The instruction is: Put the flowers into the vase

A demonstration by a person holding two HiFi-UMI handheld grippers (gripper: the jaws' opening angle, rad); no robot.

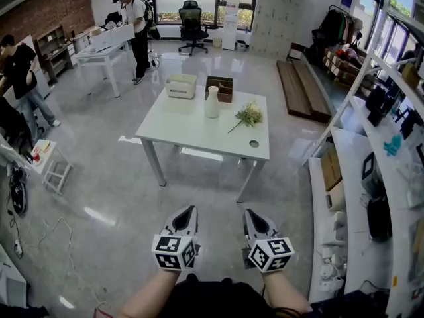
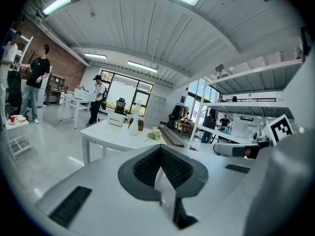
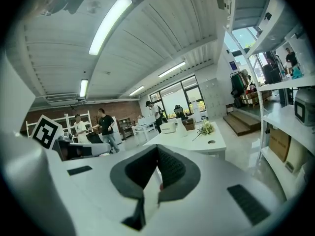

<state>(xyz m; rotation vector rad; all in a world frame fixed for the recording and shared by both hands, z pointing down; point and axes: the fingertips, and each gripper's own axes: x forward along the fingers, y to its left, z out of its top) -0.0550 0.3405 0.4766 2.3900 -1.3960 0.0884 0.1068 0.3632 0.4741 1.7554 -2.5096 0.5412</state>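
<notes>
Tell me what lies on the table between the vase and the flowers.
Nothing. In the head view, only bare white tabletop separates the vase from the flowers.

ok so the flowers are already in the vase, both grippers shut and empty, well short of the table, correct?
Not quite. The flowers aren't in the vase; they lie on the table to its right, as the head view shows. The rest holds: the left gripper and right gripper are shut, empty and well short of the table.
</notes>
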